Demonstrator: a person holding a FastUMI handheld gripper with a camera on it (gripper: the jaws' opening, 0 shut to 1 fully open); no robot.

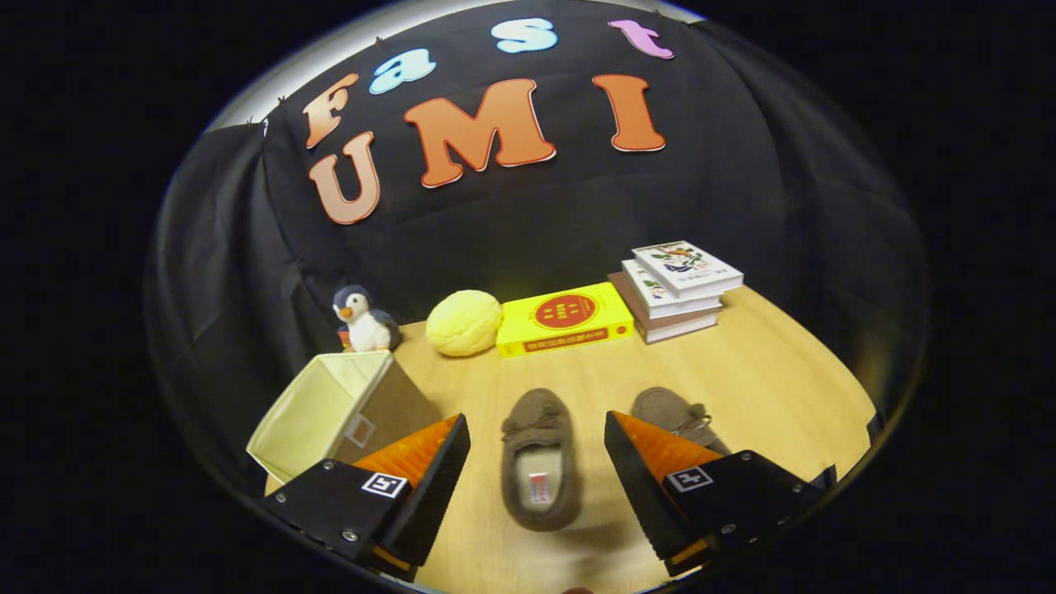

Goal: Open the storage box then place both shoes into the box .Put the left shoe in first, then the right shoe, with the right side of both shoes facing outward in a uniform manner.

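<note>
My hand-held gripper (536, 437) hangs over the wooden surface (767, 371), fingers spread wide, pinching nothing.

Between the fingers, lying flat on the surface: one brown slipper-type shoe (540, 470), pale lining showing, toe pointed away from me, a small bow on the top. It touches neither finger.

Second shoe (667, 408), same brown: just ahead of my right finger and partly hidden behind it. Only the toe end and a bit of lace show; I cannot tell how the rest lies. The two shoes sit side by side, near but apart.

Storage box (330, 408): a cream fabric cube with a brownish side wall, just ahead of my left finger and off to its left. It seems tipped, its open mouth facing left and upward, the inside pale and bare; the fisheye bend makes the tilt hard to judge. A small white tag sits on the side wall nearest my left finger.

Beyond the fingers, along the back edge of the surface against the black cloth wall: a plush penguin (363, 320) behind the box, then a round yellow plush ball (464, 322), then a yellow book (565, 318) lying flat and touching or nearly touching the ball, then a stack of books (676, 289), three or so, beyond my right finger.
</note>
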